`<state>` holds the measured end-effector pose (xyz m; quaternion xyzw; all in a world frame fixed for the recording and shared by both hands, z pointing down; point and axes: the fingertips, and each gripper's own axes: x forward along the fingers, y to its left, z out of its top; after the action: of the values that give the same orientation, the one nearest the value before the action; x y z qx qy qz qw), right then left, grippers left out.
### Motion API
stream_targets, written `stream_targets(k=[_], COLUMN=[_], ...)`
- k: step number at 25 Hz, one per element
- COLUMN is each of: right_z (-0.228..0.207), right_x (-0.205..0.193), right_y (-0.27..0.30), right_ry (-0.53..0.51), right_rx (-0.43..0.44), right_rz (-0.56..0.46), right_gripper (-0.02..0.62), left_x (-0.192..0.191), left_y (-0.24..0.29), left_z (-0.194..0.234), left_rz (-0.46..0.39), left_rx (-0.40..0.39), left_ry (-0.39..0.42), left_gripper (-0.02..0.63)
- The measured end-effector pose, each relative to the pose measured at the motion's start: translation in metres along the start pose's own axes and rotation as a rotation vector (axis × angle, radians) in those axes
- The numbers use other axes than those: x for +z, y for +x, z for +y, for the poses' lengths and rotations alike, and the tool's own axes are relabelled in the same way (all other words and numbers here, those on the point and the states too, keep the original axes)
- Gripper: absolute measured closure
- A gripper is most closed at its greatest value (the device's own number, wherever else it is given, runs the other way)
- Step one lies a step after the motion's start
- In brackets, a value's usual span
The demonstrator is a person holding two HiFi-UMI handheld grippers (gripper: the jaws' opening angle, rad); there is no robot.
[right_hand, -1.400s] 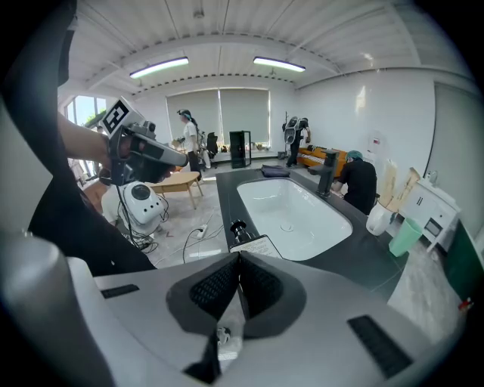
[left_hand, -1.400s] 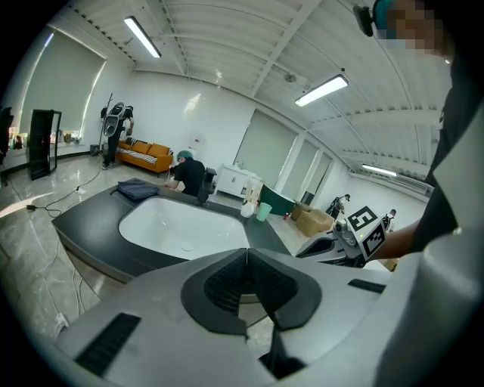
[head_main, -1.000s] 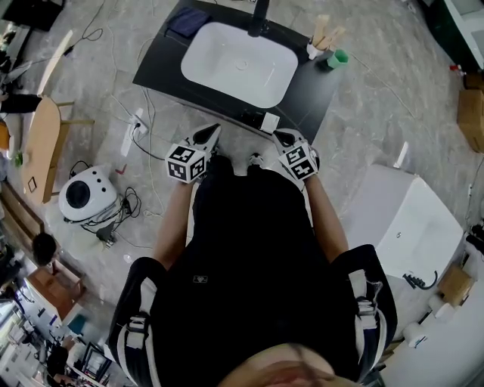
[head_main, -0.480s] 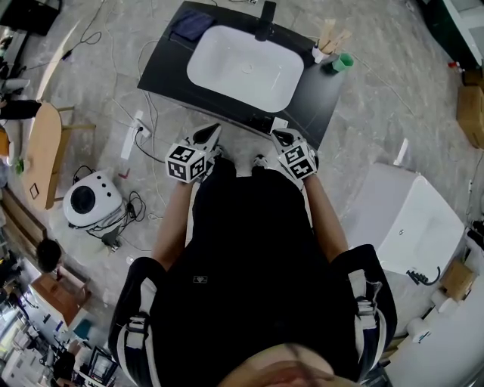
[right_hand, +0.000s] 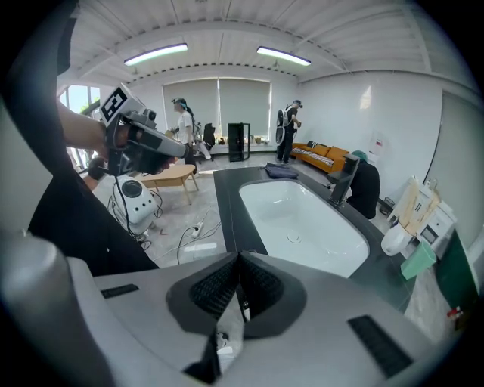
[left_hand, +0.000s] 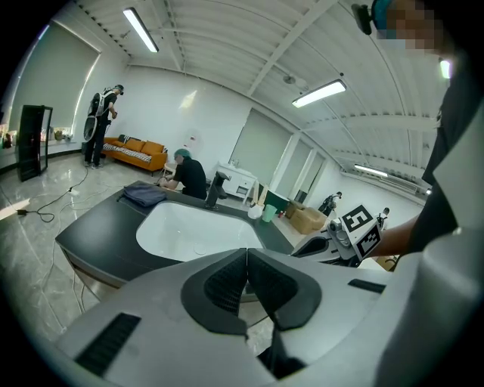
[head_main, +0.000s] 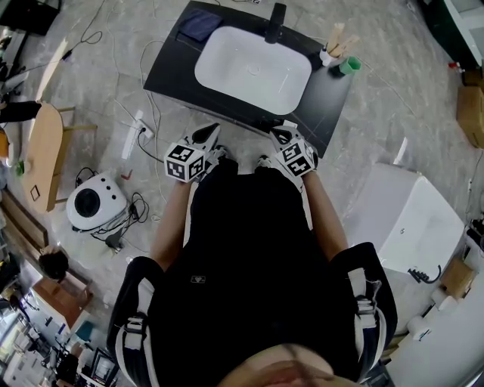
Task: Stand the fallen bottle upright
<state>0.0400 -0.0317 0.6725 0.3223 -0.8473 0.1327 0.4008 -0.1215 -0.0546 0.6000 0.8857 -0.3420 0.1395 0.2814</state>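
Observation:
On the far right corner of the black counter (head_main: 333, 98) lies a small white bottle (head_main: 326, 57), apparently on its side; it also shows in the right gripper view as the white bottle (right_hand: 393, 240). Beside it stand tan wooden pieces (head_main: 336, 36) and a green cup (head_main: 349, 66). My left gripper (head_main: 208, 134) and right gripper (head_main: 281, 136) hover at the counter's near edge, well short of the bottle. The left gripper (left_hand: 246, 253) is shut and empty. The right gripper (right_hand: 240, 257) is shut too, with nothing between its pads.
A white sink (head_main: 253, 69) with a black tap (head_main: 275, 23) fills the counter; a dark folded cloth (head_main: 199, 24) lies at its far left. On the floor are a white round machine (head_main: 94, 204), cables and a power strip (head_main: 138, 125). A white cabinet (head_main: 408, 227) stands to the right.
In the head view the counter and sink have slid to the right and slightly up. Both grippers stay shut in front of the body.

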Motion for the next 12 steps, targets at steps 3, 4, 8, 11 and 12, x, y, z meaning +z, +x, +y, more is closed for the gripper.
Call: stream_targets(k=[3,4,8,11,12], right_z=[0.002,0.002,0.004,0.004,0.004], right_x=[0.006,0.008,0.012,0.012,0.011], right_y=[0.006,0.007,0.012,0.016,0.017], right_ry=[-0.013,-0.016,-0.03,-0.059,-0.071], right_rx=[-0.001,-0.003,-0.01,-0.018,-0.024], right_rz=[0.004,0.006,0.022,0.046,0.059], right_gripper=[0.534,0.534,0.534,0.534,0.534], left_x=[0.002,0.003,0.004,0.003,0.002], left_y=[-0.003,-0.004,-0.008,-0.01,-0.01], left_z=[0.008,0.01,0.019,0.028,0.029], left_rz=[-0.005,-0.007,-0.011,-0.015,-0.018], left_rx=[-0.002,-0.002,-0.003,0.0,0.0], left_ry=[0.002,0.002,0.001,-0.003,-0.007], left_gripper=[0.591,0.591,0.591,0.591,0.591])
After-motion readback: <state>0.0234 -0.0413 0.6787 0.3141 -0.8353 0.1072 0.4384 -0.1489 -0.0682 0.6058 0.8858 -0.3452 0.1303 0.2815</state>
